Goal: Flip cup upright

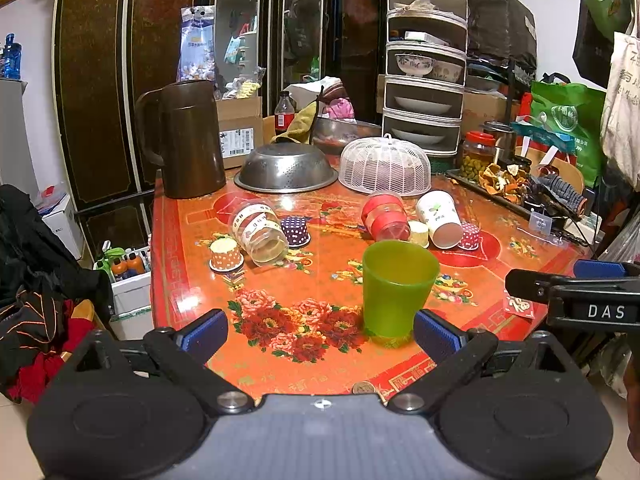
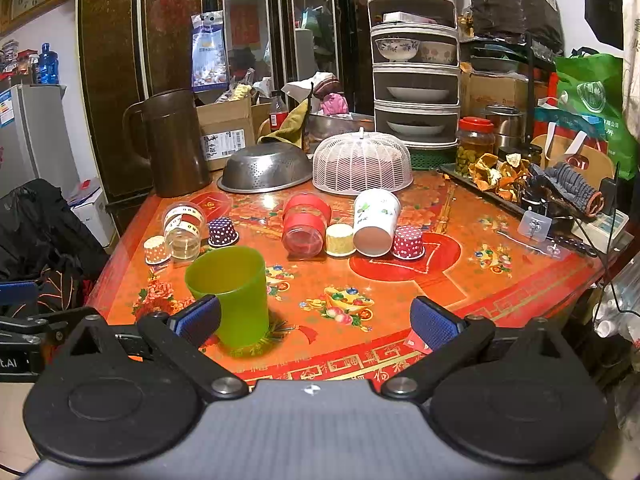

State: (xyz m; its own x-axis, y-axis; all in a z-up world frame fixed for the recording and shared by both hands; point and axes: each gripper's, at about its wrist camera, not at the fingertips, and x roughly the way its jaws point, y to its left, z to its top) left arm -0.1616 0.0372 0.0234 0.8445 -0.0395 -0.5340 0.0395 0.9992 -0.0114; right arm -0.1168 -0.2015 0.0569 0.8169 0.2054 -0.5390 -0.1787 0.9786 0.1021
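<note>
A green plastic cup [image 1: 398, 286] stands upright, mouth up, near the front of the red flowered table [image 1: 320, 368]. It also shows in the right wrist view [image 2: 232, 292]. My left gripper [image 1: 320, 330] is open and empty, the cup just ahead of its right finger. My right gripper [image 2: 316, 318] is open and empty, the cup just beyond its left finger. Behind lie on their sides a clear banded cup [image 1: 260, 232], a red cup [image 1: 385, 216] and a white paper cup [image 1: 440, 218].
Small cupcake liners [image 1: 295, 231] sit upside down among the lying cups. A brown jug [image 1: 184, 140], a steel colander [image 1: 286, 170] and a white mesh food cover [image 1: 385, 166] stand at the back. A tray of clutter [image 1: 516, 188] lines the right edge.
</note>
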